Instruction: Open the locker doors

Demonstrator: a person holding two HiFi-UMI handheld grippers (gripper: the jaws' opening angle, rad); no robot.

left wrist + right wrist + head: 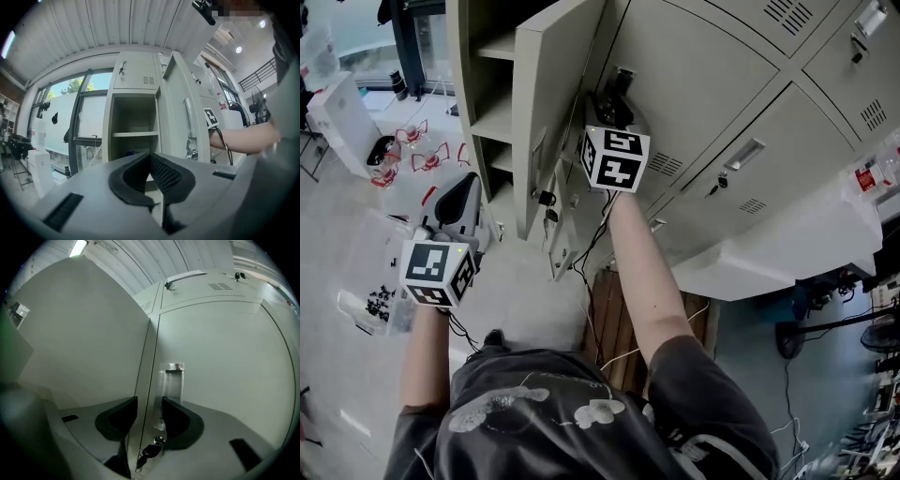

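At the lockers, right gripper [150,404] clamped on the left edge of a locker door [220,380], beside its recessed handle [173,380] and key [149,452]; neighbouring open door [548,103] stands close on its left, shelves [492,117] exposed; left gripper [151,157], jaws together and empty, well apart from the lockers.

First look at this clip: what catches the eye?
An open locker door, swung out at the head view's upper left. The right gripper clamps its edge beside the handle, a key dangling below. The left gripper hangs back at lower left, jaws shut on nothing.
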